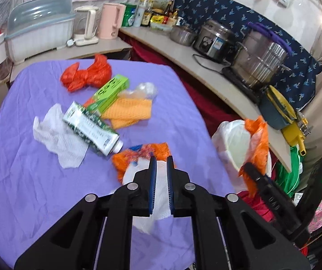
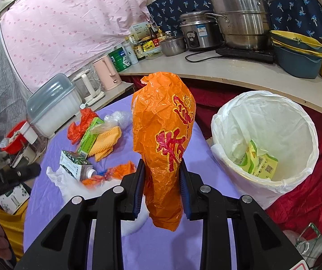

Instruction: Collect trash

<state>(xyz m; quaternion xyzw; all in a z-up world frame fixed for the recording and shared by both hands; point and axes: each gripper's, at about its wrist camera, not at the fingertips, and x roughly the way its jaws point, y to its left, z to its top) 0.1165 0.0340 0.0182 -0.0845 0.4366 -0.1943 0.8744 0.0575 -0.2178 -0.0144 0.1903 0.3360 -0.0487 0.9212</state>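
Note:
My right gripper (image 2: 161,164) is shut on an orange plastic bag (image 2: 164,135) with red print and holds it upright above the purple table (image 2: 161,247), left of the white-lined bin (image 2: 266,180). The bin holds a yellow-green packet (image 2: 258,160). My left gripper (image 1: 161,160) has its jaws narrowly apart around a white tissue (image 1: 159,191), beside an orange wrapper (image 1: 138,153). On the purple table (image 1: 26,191) lie a toothpaste tube (image 1: 91,128), a white paper towel (image 1: 55,137), a green box (image 1: 109,93), an orange cloth (image 1: 127,112), a clear plastic wad (image 1: 146,88) and a red bag (image 1: 86,74).
A curved counter (image 1: 205,67) behind carries a steel steamer pot (image 1: 259,60), a rice cooker (image 1: 214,41), kettles (image 1: 110,20), bottles and a dish rack (image 1: 41,27). Stacked bowls (image 2: 298,51) stand at the counter's right end. Red cloth (image 2: 307,198) lies around the bin.

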